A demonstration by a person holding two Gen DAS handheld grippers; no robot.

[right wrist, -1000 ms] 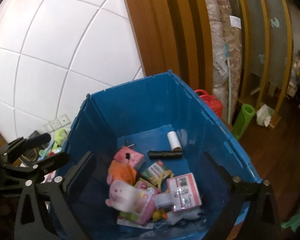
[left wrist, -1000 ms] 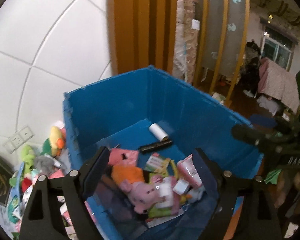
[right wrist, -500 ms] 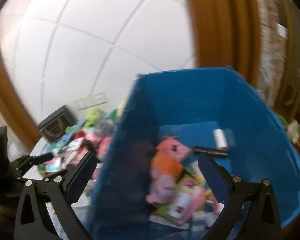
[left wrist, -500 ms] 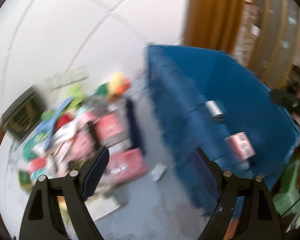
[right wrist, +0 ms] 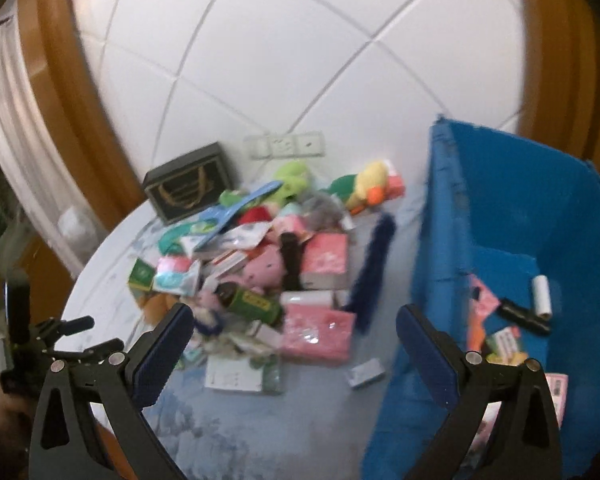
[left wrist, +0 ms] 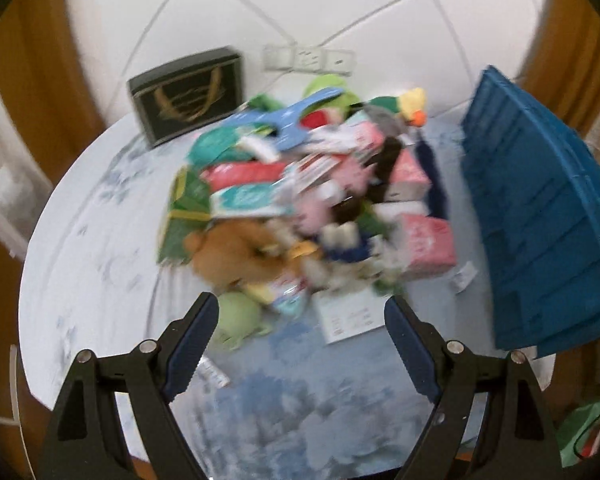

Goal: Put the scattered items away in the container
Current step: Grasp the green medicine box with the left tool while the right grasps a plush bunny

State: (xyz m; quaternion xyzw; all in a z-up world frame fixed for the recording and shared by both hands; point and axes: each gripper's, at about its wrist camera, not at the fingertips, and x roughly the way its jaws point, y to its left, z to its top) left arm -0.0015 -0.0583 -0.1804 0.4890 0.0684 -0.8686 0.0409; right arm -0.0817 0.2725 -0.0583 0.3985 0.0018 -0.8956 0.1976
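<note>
A heap of scattered items lies on the pale round table (left wrist: 100, 248): a brown plush (left wrist: 236, 252), pink boxes (left wrist: 428, 244), a green can (right wrist: 256, 302), a yellow-headed duck plush (right wrist: 364, 184) and packets. The blue container (right wrist: 508, 216) stands at the right and also shows in the left wrist view (left wrist: 540, 216); it holds a white roll (right wrist: 542, 290) and a black tube (right wrist: 522, 316). My left gripper (left wrist: 300, 344) is open and empty, above the table before the heap. My right gripper (right wrist: 296, 340) is open and empty, between heap and container.
A dark box with gold print (left wrist: 188, 94) leans on the white tiled wall by the sockets (left wrist: 308, 58). A white card (left wrist: 352, 316) and a small paper slip (right wrist: 366, 372) lie on the table near the container. Wooden frames flank the wall.
Both grippers have swung left, away from over the blue container toward the heap on the table. Both stay open and empty. The views are blurred by motion.
</note>
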